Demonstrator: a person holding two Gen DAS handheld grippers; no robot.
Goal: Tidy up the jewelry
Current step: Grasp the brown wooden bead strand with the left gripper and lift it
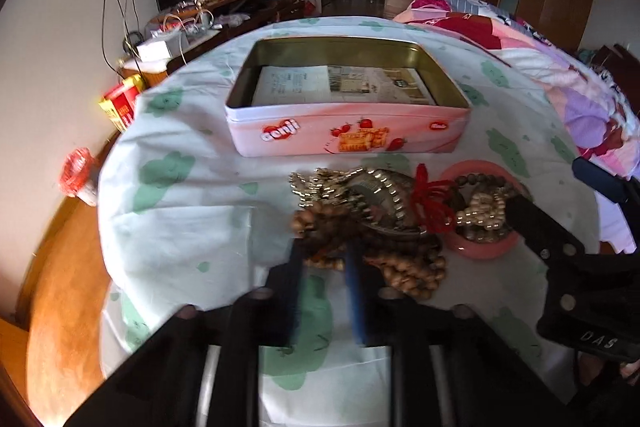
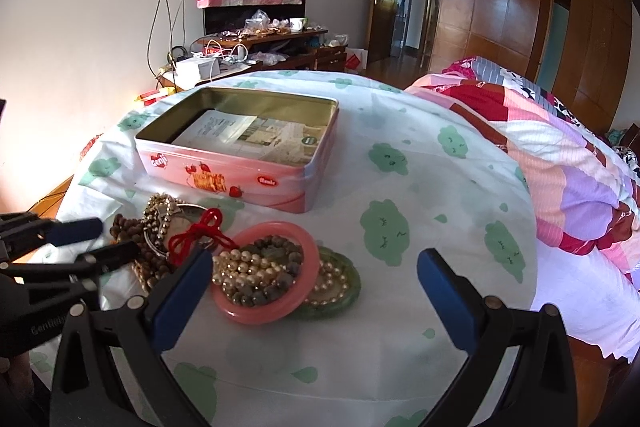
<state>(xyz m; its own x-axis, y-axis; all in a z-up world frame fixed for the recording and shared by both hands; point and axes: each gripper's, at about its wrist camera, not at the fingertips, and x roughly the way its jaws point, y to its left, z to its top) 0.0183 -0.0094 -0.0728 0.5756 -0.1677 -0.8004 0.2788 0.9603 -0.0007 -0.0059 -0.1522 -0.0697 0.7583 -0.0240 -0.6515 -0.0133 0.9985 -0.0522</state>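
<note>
Jewelry (image 2: 224, 259) lies in one heap on the white sheet with green clouds (image 2: 420, 195), just in front of the pink tin (image 2: 240, 163), and nothing from the heap is in the tin yet, so the sorting looks like it is only starting; the tin is open and has just some printed paper (image 1: 332, 85) lying flat on its bottom; the left gripper (image 1: 324, 251) has its two fingers close together around a bunch of brown wooden beads (image 1: 320, 223) at the near left side of the heap, but the view is blurry there, so I cannot tell for sure if the pads really squeeze the beads; my guess is that this step is picking up the brown bead string; the right gripper (image 2: 316, 267) is spread wide and holds nothing; it hangs over the pink ring (image 2: 264, 307), which has pearl beads (image 2: 240, 271) and dark beads piled in it and rests partly on a green ring (image 2: 344, 287); a red cord knot (image 2: 200, 235) and a shiny gold chain (image 2: 160, 211) are tangled close to the brown beads; so the next move should be a slow lift, because the string may drag the others along; then it can go over the wall of the tin and down onto the paper
</note>
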